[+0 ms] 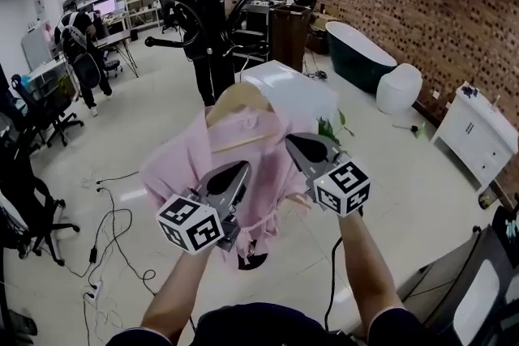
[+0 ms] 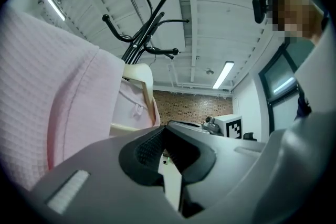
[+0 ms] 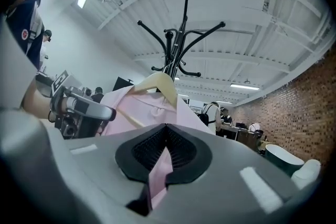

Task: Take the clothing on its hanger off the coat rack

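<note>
Garment [image 1: 247, 154], pink, on wooden hanger [image 1: 243, 97], just ahead of both grippers; hanger bar crosswise, coat rack [image 1: 209, 12] directly behind. Right gripper [image 1: 297, 143] clenched on fabric. Left gripper [image 1: 240, 169] closed empty alongside. I see no bench.

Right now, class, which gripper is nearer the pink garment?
Right. The right gripper is shut on the pink garment; the left gripper sits beside it, gripping nothing.

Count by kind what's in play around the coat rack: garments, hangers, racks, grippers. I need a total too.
pink garment: 1
wooden hanger: 1
coat rack: 1
grippers: 2, the left gripper and the right gripper
Total: 5
</note>
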`<state>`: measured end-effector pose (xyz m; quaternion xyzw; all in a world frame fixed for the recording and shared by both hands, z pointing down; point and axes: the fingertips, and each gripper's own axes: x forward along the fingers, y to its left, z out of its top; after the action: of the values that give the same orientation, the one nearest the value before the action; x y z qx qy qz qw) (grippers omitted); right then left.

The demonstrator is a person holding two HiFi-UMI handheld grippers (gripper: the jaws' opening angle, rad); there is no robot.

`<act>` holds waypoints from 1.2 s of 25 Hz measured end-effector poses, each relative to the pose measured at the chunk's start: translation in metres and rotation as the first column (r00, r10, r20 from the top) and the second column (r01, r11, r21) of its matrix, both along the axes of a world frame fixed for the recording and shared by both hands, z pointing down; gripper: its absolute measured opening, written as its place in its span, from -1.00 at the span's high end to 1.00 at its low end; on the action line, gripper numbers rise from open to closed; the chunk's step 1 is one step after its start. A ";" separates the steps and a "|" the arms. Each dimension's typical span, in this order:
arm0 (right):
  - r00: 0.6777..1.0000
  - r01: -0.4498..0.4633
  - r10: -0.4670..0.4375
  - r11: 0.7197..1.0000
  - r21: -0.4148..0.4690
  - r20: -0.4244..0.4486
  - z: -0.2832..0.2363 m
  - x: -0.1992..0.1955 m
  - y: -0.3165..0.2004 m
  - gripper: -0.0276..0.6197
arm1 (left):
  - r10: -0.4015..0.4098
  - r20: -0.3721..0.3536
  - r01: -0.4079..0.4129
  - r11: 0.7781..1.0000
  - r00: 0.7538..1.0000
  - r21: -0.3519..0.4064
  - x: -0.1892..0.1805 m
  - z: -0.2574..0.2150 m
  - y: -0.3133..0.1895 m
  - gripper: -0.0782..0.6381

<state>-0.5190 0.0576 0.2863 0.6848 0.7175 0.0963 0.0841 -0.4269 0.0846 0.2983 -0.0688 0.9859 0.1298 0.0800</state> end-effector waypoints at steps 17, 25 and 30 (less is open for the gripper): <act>0.964 0.038 -0.082 0.984 0.176 0.252 -0.006 -0.054 0.060 -0.02 | 0.022 -0.056 -0.023 1.000 0.998 -0.015 -0.002 0.017 -0.006 0.75; 0.925 0.069 -0.159 0.964 0.258 0.345 0.008 -0.051 0.083 0.49 | -0.014 -0.068 0.013 1.000 0.998 -0.020 0.008 0.021 0.001 0.75; 0.888 0.024 -0.149 0.960 0.280 0.436 0.011 -0.044 0.081 0.63 | -0.017 -0.067 0.015 1.000 0.998 -0.024 0.010 0.019 0.003 0.75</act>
<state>-0.5633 0.1385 0.2977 0.6800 0.6270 0.3447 0.1601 -0.4165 0.0880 0.3177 -0.0574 0.9900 0.1200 0.0472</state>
